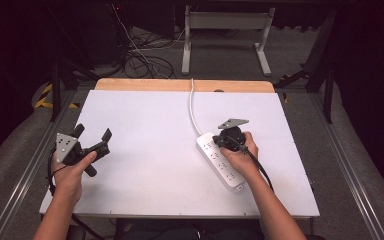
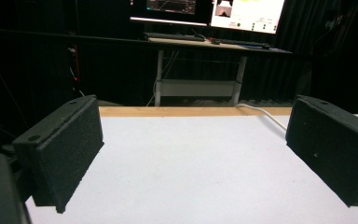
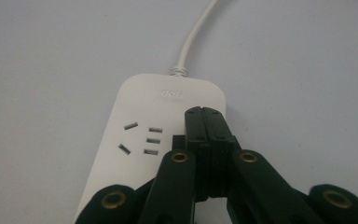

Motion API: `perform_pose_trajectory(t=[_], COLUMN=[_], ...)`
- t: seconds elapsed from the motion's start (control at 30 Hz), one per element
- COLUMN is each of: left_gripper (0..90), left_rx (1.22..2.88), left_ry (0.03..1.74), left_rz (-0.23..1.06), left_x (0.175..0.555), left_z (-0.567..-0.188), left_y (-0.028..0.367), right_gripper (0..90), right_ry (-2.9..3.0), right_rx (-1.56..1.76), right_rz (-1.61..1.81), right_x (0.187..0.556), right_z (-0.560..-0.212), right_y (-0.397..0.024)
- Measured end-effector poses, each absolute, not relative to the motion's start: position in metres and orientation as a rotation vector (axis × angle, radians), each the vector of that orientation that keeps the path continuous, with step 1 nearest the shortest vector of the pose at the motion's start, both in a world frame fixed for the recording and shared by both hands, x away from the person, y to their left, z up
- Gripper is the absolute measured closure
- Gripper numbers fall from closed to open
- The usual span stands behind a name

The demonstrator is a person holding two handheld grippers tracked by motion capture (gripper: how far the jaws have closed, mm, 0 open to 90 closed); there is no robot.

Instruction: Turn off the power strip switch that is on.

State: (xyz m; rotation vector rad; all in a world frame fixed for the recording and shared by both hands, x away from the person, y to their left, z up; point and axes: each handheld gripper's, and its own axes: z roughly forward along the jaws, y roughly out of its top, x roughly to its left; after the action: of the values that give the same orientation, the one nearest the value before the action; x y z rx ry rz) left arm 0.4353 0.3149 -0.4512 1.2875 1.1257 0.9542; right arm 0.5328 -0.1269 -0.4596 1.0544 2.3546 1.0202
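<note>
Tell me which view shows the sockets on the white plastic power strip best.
The right gripper view: the white plastic power strip lies close under the shut black jaws, its slots and cord end sharp. The high view shows the whole strip small, partly under the right hand. The left gripper view catches just its white cord.

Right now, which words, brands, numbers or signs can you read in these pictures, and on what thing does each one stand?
An embossed logo at the cable end of the white power strip: too faint to read, perhaps four letters.
Two lit monitors behind the table: their text is too small and blurred to read.
Yellow and black hazard stripes on the floor: a sign without words.
Nothing else is readable.
</note>
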Motion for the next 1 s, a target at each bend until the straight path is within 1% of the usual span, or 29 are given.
perform_pose_trajectory(t=[1.0], left_gripper=[4.6], left_rx=[1.29], left_ry=[1.134], left_rz=[0.95], left_x=[0.4356], left_z=[-0.4517], left_y=[0.3156], right_gripper=[90.0], right_ry=[2.375], right_rx=[1.103], right_rz=[1.023], right_x=[0.5355], right_z=[-0.459], right_y=[-0.1277])
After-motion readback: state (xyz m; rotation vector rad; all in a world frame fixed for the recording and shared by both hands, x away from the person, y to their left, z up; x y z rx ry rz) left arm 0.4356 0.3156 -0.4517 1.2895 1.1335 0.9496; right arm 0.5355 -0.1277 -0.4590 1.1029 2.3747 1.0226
